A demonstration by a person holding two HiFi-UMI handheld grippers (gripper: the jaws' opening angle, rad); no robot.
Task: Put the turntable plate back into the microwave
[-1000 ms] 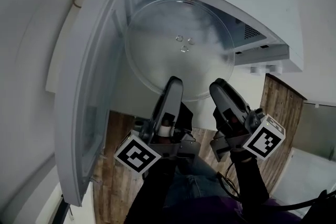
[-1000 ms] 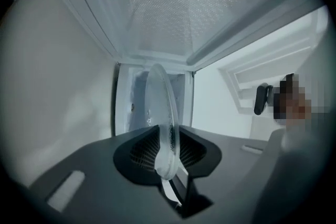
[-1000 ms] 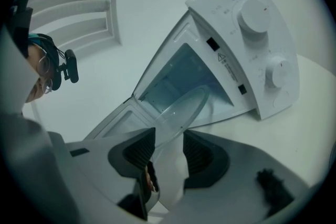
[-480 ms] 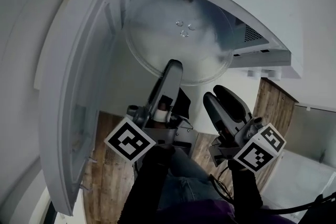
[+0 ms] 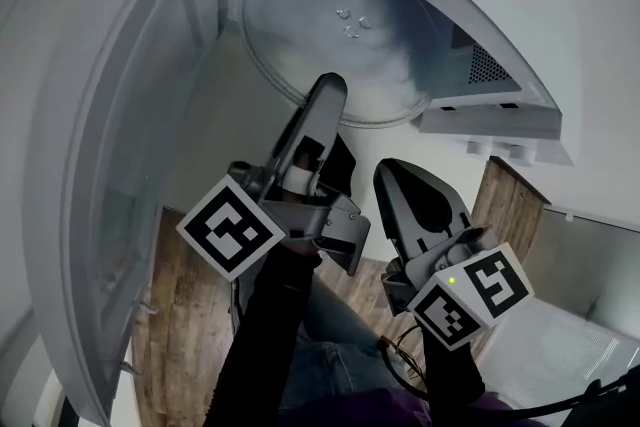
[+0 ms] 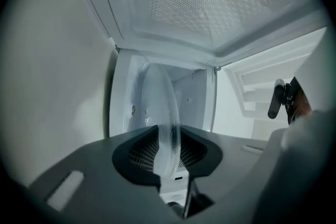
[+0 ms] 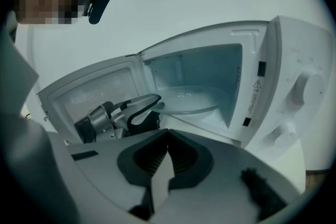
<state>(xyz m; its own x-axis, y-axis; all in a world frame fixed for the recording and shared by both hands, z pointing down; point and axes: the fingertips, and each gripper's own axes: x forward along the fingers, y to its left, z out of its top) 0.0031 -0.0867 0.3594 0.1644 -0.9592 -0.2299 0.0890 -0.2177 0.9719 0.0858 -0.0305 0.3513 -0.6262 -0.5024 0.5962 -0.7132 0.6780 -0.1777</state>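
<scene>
On turntable plate (image 6: 164,107) rim, left fingers (image 6: 137,157)

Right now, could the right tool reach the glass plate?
Probably yes: the door is open, and nothing sits between the shut right tool and the plate that the left tool holds.

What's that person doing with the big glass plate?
A person holding a tool in each hand is putting the glass turntable plate into the microwave, whose door is wide open. The left tool is clamped on the plate's near rim, and most of the plate is already inside. The right tool is shut, holds nothing and hangs back, off the plate.
</scene>
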